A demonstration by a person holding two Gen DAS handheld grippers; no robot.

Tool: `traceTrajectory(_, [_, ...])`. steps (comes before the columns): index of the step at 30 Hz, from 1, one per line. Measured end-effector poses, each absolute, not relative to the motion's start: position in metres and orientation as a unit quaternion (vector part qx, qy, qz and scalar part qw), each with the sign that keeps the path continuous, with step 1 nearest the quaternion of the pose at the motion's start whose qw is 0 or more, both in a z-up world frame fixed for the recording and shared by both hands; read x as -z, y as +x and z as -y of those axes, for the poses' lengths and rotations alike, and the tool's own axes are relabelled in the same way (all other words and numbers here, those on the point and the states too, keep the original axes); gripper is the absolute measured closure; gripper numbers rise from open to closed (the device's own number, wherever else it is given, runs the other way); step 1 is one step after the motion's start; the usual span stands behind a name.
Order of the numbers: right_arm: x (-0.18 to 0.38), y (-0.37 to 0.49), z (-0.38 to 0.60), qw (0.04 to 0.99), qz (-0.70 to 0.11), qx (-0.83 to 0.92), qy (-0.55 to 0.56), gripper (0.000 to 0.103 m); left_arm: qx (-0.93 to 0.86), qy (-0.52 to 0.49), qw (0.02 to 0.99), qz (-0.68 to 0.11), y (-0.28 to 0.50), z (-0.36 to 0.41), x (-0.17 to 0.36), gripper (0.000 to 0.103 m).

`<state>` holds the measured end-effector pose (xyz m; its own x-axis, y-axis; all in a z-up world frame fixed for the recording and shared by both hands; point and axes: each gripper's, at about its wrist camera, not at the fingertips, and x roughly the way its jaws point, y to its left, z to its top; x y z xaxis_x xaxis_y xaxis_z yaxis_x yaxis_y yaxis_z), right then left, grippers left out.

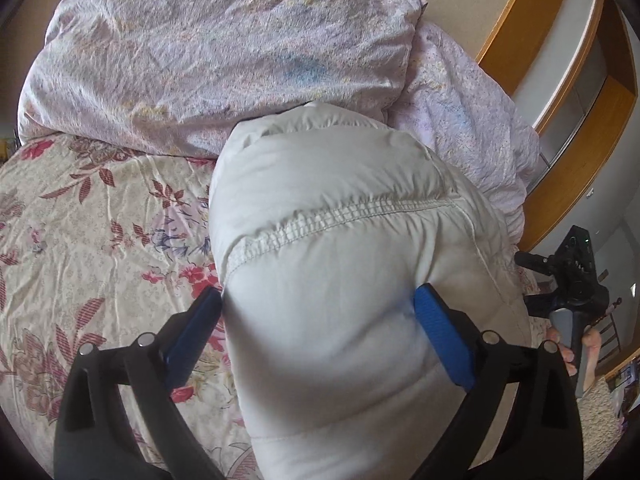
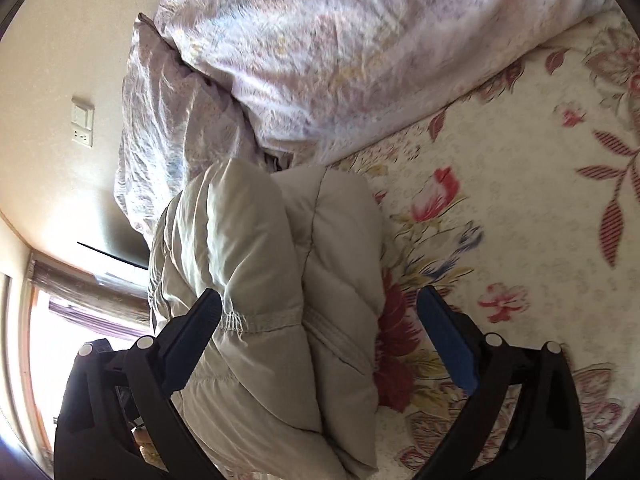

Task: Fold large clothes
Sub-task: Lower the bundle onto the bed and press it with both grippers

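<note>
A puffy off-white quilted jacket (image 1: 340, 264) lies bundled in thick folds on the flowered bedsheet (image 1: 100, 232). My left gripper (image 1: 318, 308) is wide open, its blue pads on either side of the bundle's near end. In the right wrist view the same jacket (image 2: 256, 264) lies folded on the bedsheet (image 2: 520, 220). My right gripper (image 2: 320, 304) is wide open over the bundle, its left finger (image 2: 196, 328) against the fabric and its right finger (image 2: 444, 332) over bare sheet. The right gripper also shows in the left wrist view (image 1: 576, 288), at the bundle's right.
A crumpled lilac duvet (image 1: 224, 52) is heaped at the head of the bed, just beyond the jacket, and shows too in the right wrist view (image 2: 340, 48). A wooden cabinet (image 1: 568, 92) stands right of the bed. A wall switch (image 2: 82, 120) and window (image 2: 52, 320) lie left.
</note>
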<state>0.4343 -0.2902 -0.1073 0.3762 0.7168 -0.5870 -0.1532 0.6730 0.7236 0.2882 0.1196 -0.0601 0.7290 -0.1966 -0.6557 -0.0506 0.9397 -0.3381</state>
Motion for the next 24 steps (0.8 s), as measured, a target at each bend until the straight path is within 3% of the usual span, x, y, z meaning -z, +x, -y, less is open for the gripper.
traceTrajectory(12, [0.026, 0.378, 0.230, 0.899, -0.373, -0.218, 0.073, 0.004, -0.005, -0.076, 0.940, -0.332, 0.266, -0.094, 0.024, 0.003])
traceTrajectory(16, [0.026, 0.366, 0.205, 0.914, -0.347, -0.205, 0.040, 0.011, -0.017, -0.058, 0.946, -0.317, 0.261, -0.085, 0.020, 0.003])
traceTrajectory(24, [0.039, 0.351, 0.176, 0.919, -0.335, -0.209, 0.002, 0.053, -0.023, -0.049, 0.946, -0.321, 0.273, -0.071, 0.024, 0.003])
